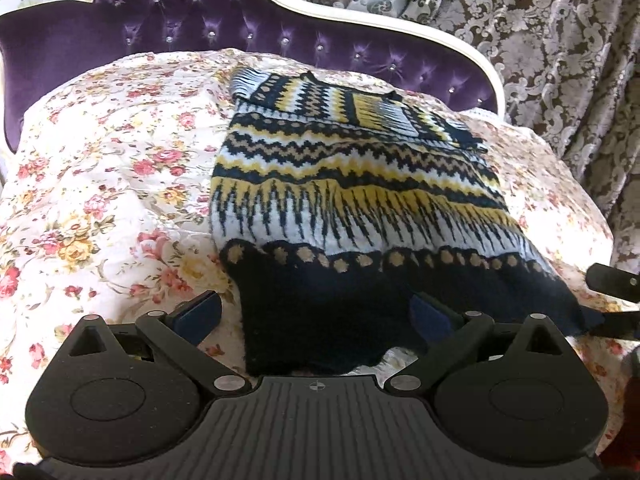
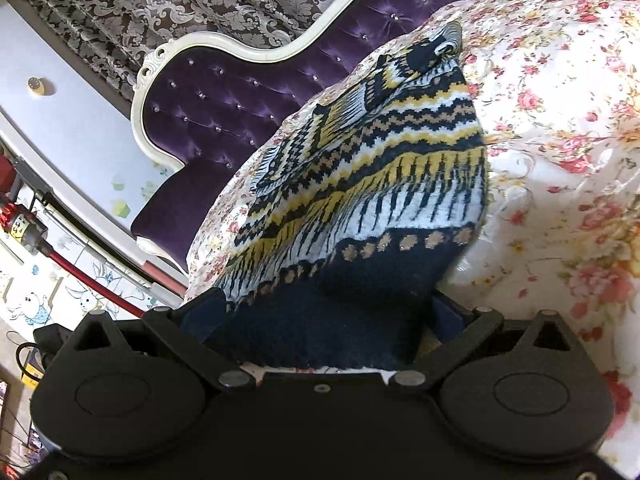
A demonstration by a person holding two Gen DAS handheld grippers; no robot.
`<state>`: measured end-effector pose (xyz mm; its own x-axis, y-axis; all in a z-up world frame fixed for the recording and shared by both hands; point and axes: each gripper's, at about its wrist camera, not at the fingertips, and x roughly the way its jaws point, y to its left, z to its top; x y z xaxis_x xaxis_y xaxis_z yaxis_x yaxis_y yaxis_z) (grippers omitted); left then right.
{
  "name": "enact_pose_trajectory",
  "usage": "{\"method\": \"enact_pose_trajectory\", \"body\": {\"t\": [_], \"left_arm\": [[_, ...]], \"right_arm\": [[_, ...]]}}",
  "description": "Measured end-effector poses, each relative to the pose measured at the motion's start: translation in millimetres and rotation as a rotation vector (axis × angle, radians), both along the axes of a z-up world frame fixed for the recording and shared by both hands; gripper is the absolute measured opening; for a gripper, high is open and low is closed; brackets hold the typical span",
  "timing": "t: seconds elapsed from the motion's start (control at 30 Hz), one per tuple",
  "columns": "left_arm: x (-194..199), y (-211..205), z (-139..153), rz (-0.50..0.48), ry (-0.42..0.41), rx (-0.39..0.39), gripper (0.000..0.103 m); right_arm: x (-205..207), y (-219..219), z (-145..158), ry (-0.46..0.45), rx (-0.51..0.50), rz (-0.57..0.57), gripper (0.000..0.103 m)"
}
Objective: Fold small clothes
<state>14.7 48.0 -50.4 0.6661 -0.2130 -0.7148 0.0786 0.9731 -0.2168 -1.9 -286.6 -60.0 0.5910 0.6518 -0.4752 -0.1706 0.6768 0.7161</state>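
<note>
Grippers (image 1: 316, 314) astride navy-hemmed patterned sweater (image 1: 352, 184)

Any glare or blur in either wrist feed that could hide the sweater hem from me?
Left wrist view: sunlight washes out the floral bedspread right of the sweater, whose navy hem is dark but sharp. Right wrist view: the sweater bulges with fisheye warp, the hem is nearly black, and the bedspread is overexposed.

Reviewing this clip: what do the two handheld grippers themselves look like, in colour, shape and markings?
Both match. The left gripper and right gripper are matte black plastic: a ribbed centre plate, a rounded housing with a circular disc on each side, angled link arms with silver pivot pins, triangular cut-outs, and dark blue finger pads. No cables, sleeves or hands show.
</note>
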Motion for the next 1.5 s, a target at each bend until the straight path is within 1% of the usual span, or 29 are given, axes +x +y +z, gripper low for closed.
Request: {"method": "enact_pose_trajectory", "body": {"t": [0.17, 0.43, 0.57, 0.67, 0.7, 0.73, 0.83, 1.03, 1.07, 1.1, 1.13, 1.17, 1.2, 1.23, 1.27, 1.3, 1.33, 1.37, 1.43, 1.5], "left_arm": [[7, -7, -2, -0.032, 0.014, 0.006, 0.101], [15, -9, -2, -0.051, 0.039, 0.002, 0.101], [14, -4, -1, -0.073, 0.052, -0.022, 0.101], [17, 0, 2, -0.075, 0.067, -0.044, 0.096], [18, 1, 2, -0.078, 0.072, -0.054, 0.09], [19, 3, 3, -0.08, 0.076, -0.069, 0.088], [24, 6, 1, -0.086, 0.088, -0.105, 0.086], [40, -1, -2, -0.126, 0.098, -0.103, 0.084], [41, -2, -2, -0.133, 0.099, -0.101, 0.082], [41, -3, -2, -0.136, 0.097, -0.096, 0.075], [41, -2, -2, -0.131, 0.094, -0.089, 0.063], [39, -1, -2, -0.118, 0.087, -0.083, 0.056], [38, 2, -2, -0.105, 0.084, -0.079, 0.041], [36, 5, -3, -0.087, 0.084, -0.073, 0.029], [36, 7, -4, -0.076, 0.084, -0.068, 0.024], [36, 10, -4, -0.073, 0.084, -0.071, 0.021], [36, 13, -4, -0.072, 0.085, -0.082, 0.018], [36, 14, -3, -0.065, 0.086, -0.091, 0.017], [35, 16, 0, -0.063, 0.08, -0.107, 0.015], [34, 17, 4, -0.062, 0.072, -0.122, 0.014]], "right_arm": [[4, 2, -1, 0.0, -0.007, 0.002, 0.103], [8, 2, -3, 0.009, -0.002, 0.004, 0.103], [9, 2, -2, 0.012, -0.001, 0.007, 0.103], [9, 2, -1, 0.017, -0.003, 0.013, 0.103], [9, 2, -1, 0.018, -0.007, 0.016, 0.103], [9, 2, 0, 0.018, -0.011, 0.016, 0.101], [10, 2, 1, 0.019, -0.014, 0.018, 0.1], [14, 2, 4, 0.021, -0.016, 0.0, 0.099], [15, 2, 4, 0.019, -0.014, -0.002, 0.099], [15, 1, 5, 0.016, -0.014, -0.002, 0.098], [14, 1, 6, 0.012, -0.014, -0.001, 0.095], [14, 0, 6, 0.009, -0.012, 0.001, 0.088], [14, 0, 7, 0.009, -0.011, 0.008, 0.084], [14, 0, 6, 0.013, -0.006, 0.017, 0.075], [15, 1, 5, 0.024, -0.002, 0.027, 0.066], [16, 2, 3, 0.041, -0.004, 0.037, 0.062], [18, 3, 1, 0.061, -0.011, 0.041, 0.052], [19, 3, -2, 0.071, -0.014, 0.042, 0.037], [20, 4, -3, 0.086, -0.019, 0.04, 0.021], [20, 2, 0, 0.075, -0.02, 0.04, 0.019]]}}
